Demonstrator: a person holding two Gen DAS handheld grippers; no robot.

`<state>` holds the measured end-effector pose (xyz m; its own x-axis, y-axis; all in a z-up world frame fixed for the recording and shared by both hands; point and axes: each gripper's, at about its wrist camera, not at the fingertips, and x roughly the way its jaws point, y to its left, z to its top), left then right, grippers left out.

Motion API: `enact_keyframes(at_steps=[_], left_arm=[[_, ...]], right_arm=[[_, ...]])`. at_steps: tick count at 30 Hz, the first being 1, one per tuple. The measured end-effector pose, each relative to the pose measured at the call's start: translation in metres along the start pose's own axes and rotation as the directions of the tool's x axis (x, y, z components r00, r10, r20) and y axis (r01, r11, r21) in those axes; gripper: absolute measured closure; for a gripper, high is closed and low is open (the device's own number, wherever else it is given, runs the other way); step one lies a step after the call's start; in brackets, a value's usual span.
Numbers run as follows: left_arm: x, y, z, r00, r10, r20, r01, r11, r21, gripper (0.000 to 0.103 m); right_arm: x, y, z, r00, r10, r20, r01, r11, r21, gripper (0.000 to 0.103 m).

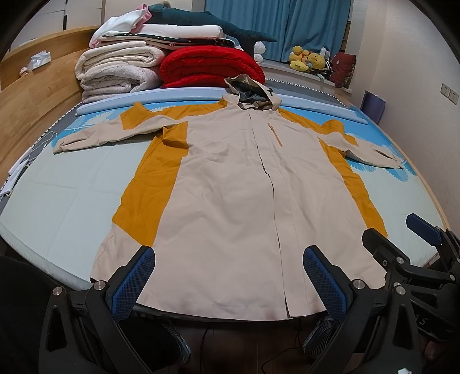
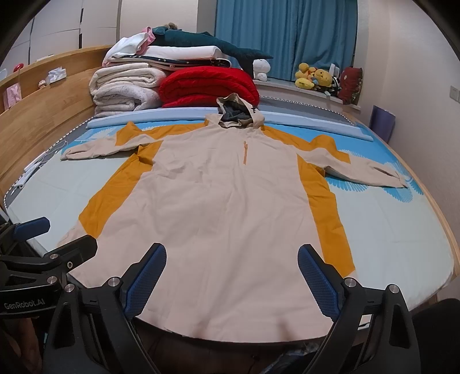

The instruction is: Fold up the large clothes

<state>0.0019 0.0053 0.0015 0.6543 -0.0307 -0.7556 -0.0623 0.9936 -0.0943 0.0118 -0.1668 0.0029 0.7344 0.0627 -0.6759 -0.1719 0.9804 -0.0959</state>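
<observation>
Both pairs of blue-padded fingers are standing wide apart and gripping nothing: the left gripper (image 1: 229, 280) is hovering over the hem near the front opening, and the right gripper (image 2: 232, 277) is hovering beside it over the hem further along, each framing bare cloth between its pads. The two tools are sitting close together, each showing at the edge of the other's view. Beneath them the beige and mustard hooded jacket (image 1: 230, 184) is lying flat and face up on the bed (image 1: 57, 201), its hem reaching the near mattress edge and slightly overhanging it, both sleeves stretching out sideways, the hood (image 1: 251, 92) crumpling up at the far end. Beyond the hood a red quilt (image 1: 212, 67) and a stack of pale folded blankets (image 1: 118, 72) are resting against the wooden headboard (image 1: 37, 86), with blue curtains (image 1: 276, 26) hanging behind and yellow plush toys (image 1: 307, 60) sitting on the sill.
</observation>
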Motion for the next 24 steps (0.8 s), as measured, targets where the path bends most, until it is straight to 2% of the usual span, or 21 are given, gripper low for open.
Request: enact_keyframes(at_steps=[18,24], left_arm=[[-0.003,-0.003,0.003,1.000,-0.007,0.016,0.007,1.000,0.013,0.001],[-0.011,-0.002,0.006,0.998,0.011,0.066,-0.013,1.000,0.021,0.003]], right_arm=[[0.000,-0.001,0.000,1.000,0.001,0.002,-0.001,1.000,0.000,0.012],[-0.005,0.000,0.007,1.000,0.000,0.026,-0.001,1.000,0.005,0.013]])
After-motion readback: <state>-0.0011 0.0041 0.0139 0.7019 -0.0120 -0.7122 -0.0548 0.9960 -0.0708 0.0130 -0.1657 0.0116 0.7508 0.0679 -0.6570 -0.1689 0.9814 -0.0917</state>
